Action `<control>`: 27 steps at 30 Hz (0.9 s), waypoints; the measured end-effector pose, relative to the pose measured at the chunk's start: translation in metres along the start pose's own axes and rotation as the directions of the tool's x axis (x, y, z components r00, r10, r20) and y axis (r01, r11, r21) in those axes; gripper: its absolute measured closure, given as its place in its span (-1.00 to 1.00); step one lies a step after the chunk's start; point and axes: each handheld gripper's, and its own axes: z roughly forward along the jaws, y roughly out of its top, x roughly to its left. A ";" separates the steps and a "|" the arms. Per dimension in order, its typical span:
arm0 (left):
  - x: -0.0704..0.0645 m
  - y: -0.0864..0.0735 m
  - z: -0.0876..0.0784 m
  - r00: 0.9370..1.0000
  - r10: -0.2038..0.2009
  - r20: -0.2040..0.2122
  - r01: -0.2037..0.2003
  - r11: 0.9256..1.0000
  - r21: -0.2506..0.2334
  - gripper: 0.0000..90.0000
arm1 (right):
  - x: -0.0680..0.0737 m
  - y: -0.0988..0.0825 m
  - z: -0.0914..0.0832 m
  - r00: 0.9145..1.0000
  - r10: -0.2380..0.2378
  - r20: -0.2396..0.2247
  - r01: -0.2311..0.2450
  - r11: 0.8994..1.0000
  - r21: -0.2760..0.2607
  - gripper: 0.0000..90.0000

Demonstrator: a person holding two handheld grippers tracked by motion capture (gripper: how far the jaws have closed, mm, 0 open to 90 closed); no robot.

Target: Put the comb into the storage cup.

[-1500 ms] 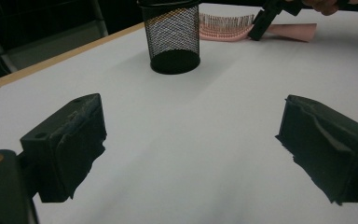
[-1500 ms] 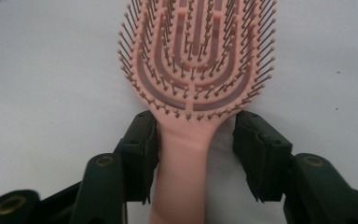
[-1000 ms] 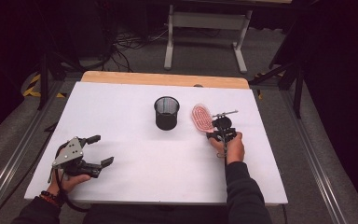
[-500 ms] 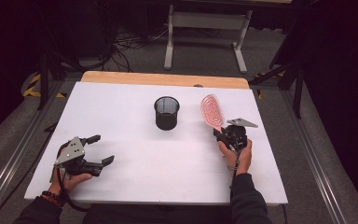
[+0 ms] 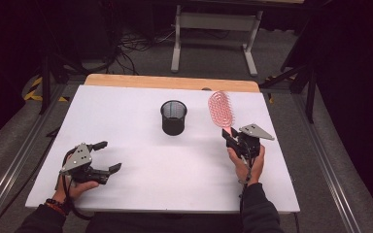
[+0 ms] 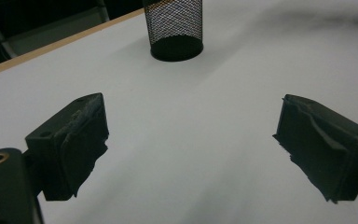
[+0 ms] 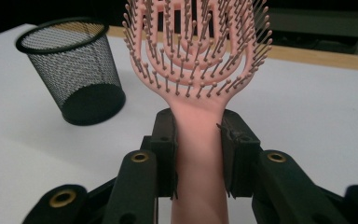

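Observation:
A pink hairbrush (image 5: 222,109) (image 7: 196,51) is lifted off the white table (image 5: 141,111), its bristled head pointing up and away. My right gripper (image 5: 231,136) (image 7: 198,154) is shut on the brush's handle, at the table's right side. A black mesh cup (image 5: 173,117) (image 7: 71,74) (image 6: 175,28) stands upright near the table's middle, left of the brush. My left gripper (image 5: 107,156) (image 6: 191,149) rests open at the front left, nothing between its jaws, pointing towards the cup.
The table's wooden back edge (image 5: 170,82) borders a dark floor with cables and a grey metal stand (image 5: 213,29). Bare white surface lies between the two grippers and around the cup.
The right gripper has raised the hairbrush off the table and tilted its head upward, shifting slightly right. The left gripper has stayed where it was.

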 end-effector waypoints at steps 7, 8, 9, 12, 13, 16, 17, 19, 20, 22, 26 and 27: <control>0.000 0.003 0.002 1.000 -0.007 -0.002 0.007 1.000 -0.007 -0.78 | 0.007 0.004 -0.013 1.000 -0.013 -0.017 0.011 0.997 -0.082 0.55; 0.000 0.004 0.003 1.000 -0.002 0.000 0.002 1.000 -0.009 -0.77 | 0.008 0.005 -0.014 1.000 -0.019 -0.015 0.017 0.996 -0.088 0.55; -0.001 0.005 0.003 1.000 0.001 -0.001 -0.001 1.000 -0.009 -0.77 | 0.010 0.005 -0.016 0.999 -0.019 -0.032 0.015 0.995 -0.102 0.55; -0.002 0.010 0.004 1.000 0.004 0.008 -0.004 1.000 -0.020 -0.77 | 0.013 0.005 -0.020 0.999 -0.026 -0.039 0.021 0.992 -0.124 0.55; -0.002 0.011 0.006 1.000 0.001 0.012 0.000 1.000 -0.025 -0.77 | 0.015 0.005 -0.021 0.998 -0.029 -0.047 0.022 0.991 -0.134 0.55; -0.005 0.021 0.010 1.000 0.006 0.024 -0.005 0.999 -0.043 -0.77 | 0.021 0.006 -0.025 0.997 -0.046 -0.058 0.036 0.987 -0.157 0.55; -0.006 0.025 0.012 1.000 0.006 0.029 -0.004 0.999 -0.054 -0.76 | 0.024 0.006 -0.026 0.997 -0.054 -0.059 0.044 0.985 -0.166 0.55; -0.008 0.032 0.014 0.999 0.002 0.052 0.001 0.997 -0.073 -0.75 | 0.028 0.006 -0.027 0.995 -0.070 -0.070 0.057 0.983 -0.173 0.55; -0.009 0.035 0.016 0.998 -0.001 0.057 0.006 0.996 -0.086 -0.74 | 0.031 0.006 -0.028 0.994 -0.078 -0.078 0.063 0.983 -0.175 0.55; -0.011 0.044 0.022 0.997 -0.009 0.081 0.017 0.994 -0.108 -0.74 | 0.036 0.005 -0.028 0.993 -0.088 -0.084 0.072 0.982 -0.176 0.55; -0.016 0.061 0.034 0.992 -0.031 0.119 0.048 0.989 -0.137 -0.72 | 0.046 0.005 -0.028 0.988 -0.118 -0.102 0.097 0.976 -0.193 0.55; -0.019 0.066 0.039 0.992 -0.030 0.121 0.047 0.989 -0.142 -0.72 | 0.048 0.005 -0.028 0.986 -0.127 -0.103 0.105 0.975 -0.196 0.55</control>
